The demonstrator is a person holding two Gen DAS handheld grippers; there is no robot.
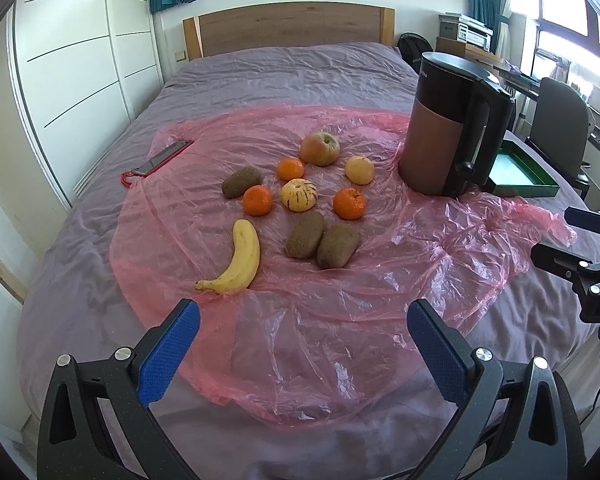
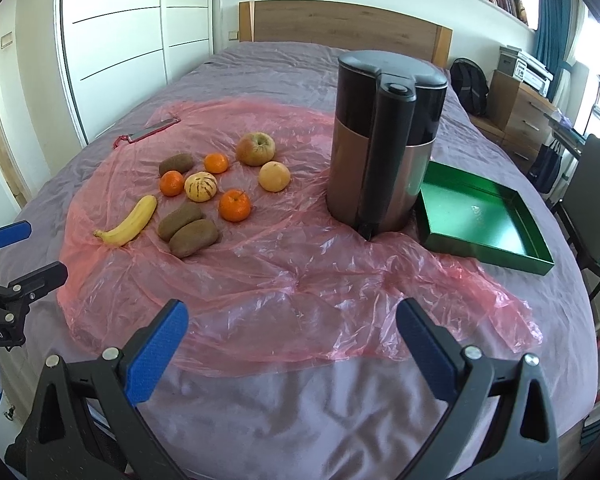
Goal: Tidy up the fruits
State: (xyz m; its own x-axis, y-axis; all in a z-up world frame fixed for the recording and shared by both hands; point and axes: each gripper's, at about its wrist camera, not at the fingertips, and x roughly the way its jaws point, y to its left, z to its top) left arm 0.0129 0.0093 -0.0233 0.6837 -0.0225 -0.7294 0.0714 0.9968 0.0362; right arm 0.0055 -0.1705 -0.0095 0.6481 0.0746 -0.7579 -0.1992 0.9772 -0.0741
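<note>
Both tools hang wide open and empty – the left tool (image 1: 303,320), the right tool (image 2: 292,320) – short of the fruit. Banana (image 2: 128,222), kiwis (image 2: 188,228) and tangerines (image 2: 234,205) lie left of the kettle (image 2: 383,152); the green tray (image 2: 483,224) sits just right of it. The pink plastic sheet (image 2: 284,280) looks slippery on the soft bed (image 2: 300,400) – round fruit could roll, I'd guess.

Both wrist cameras look forward and downward from the near end of the bed (image 1: 100,240) toward the headboard (image 2: 339,24). The left view sits left, facing the fruit; the right view sits further right, nearer the kettle (image 2: 383,140) and green tray (image 2: 483,248). They share the pink plastic sheet (image 1: 300,320), fruit and kettle.
</note>
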